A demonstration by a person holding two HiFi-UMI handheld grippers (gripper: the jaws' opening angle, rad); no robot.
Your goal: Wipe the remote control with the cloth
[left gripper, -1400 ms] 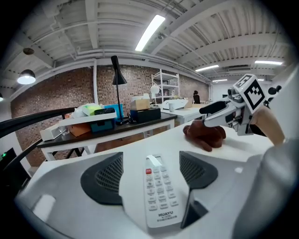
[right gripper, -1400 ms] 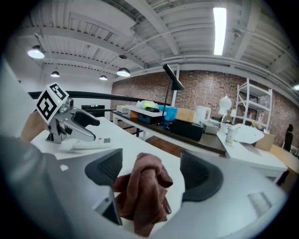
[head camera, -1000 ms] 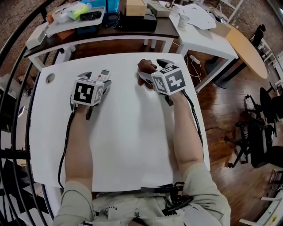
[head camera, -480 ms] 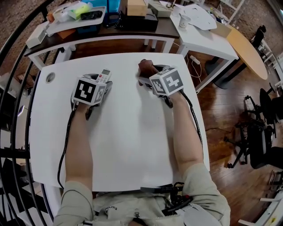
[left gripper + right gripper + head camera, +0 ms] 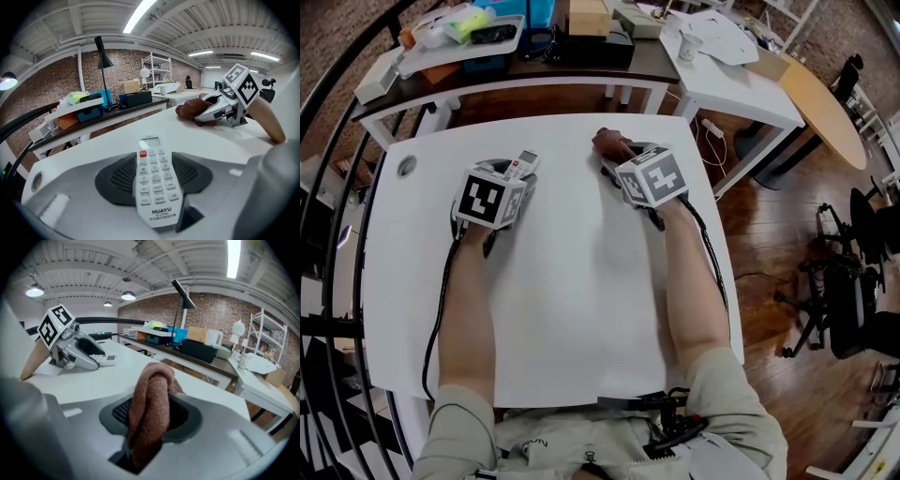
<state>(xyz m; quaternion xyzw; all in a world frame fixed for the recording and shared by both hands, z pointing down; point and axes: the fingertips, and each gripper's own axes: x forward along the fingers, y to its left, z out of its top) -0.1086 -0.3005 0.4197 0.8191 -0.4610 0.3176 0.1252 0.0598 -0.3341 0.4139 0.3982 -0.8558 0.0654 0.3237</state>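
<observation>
**Both tongs loaded: remote on the left, cloth on the right**

From the head view, I have both forearms stretched over the white counter (image 5: 572,309). My left tongs (image 5: 508,171) sit at the far left part of it, with the white remote (image 5: 523,159) poking out past their tips. My right tongs (image 5: 619,161) sit at the far right part, with the reddish-brown cloth (image 5: 607,142) bunched at their front. The two tools are well apart, with bare counter between them.

In the left gripper view, my left tongs have just been closing, and the remote (image 5: 154,187) lies lengthwise between them, buttons up and screen end pointing away from me. The dark pads (image 5: 115,180) press against its long sides, so I am grasping it. Across the counter I see the right tongs (image 5: 220,110) with the cloth (image 5: 190,108) at their tip. A black lamp (image 5: 103,54) stands on the dark table behind.

In the right gripper view, my right tongs have also just been closing, and they are clenched on the cloth (image 5: 150,413). It stands up from the pads in a folded hump. My left tongs (image 5: 86,355) rest on the counter to the left, with the remote (image 5: 108,358) at their tip.
</observation>
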